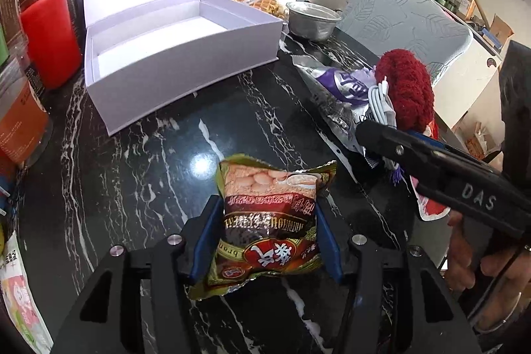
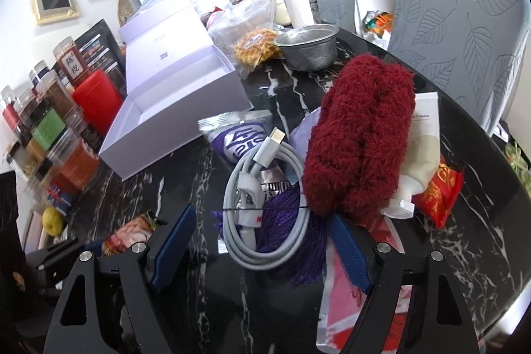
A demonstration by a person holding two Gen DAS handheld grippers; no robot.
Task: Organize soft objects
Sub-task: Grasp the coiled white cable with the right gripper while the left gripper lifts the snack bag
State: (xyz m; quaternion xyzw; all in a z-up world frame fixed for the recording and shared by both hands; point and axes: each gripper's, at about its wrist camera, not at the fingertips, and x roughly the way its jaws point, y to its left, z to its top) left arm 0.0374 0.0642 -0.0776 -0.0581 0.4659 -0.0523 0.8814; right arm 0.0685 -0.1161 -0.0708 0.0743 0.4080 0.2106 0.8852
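Observation:
In the left wrist view my left gripper (image 1: 265,203) is shut on a brown and gold snack packet (image 1: 268,221), its blue pads pinching both sides just above the black marble table (image 1: 149,171). An open white box (image 1: 186,88) lies beyond it, to the left. In the right wrist view my right gripper (image 2: 262,214) stands open over a pile: a coiled grey cable (image 2: 265,188) and purple mesh (image 2: 298,247) lie between its pads, untouched. A fuzzy dark red item (image 2: 361,135) lies just past the right pad, with a purple and silver packet (image 2: 239,135), a cream tube (image 2: 424,148) and a red packet (image 2: 441,188) around it.
A metal bowl (image 1: 313,20) and bagged food stand behind the box. A red canister (image 1: 49,38) and several jars (image 2: 49,128) line the table's left side. Grey leaf-patterned chairs (image 2: 464,32) stand at the far edge. A pink-red clear packet (image 2: 341,304) lies under my right finger.

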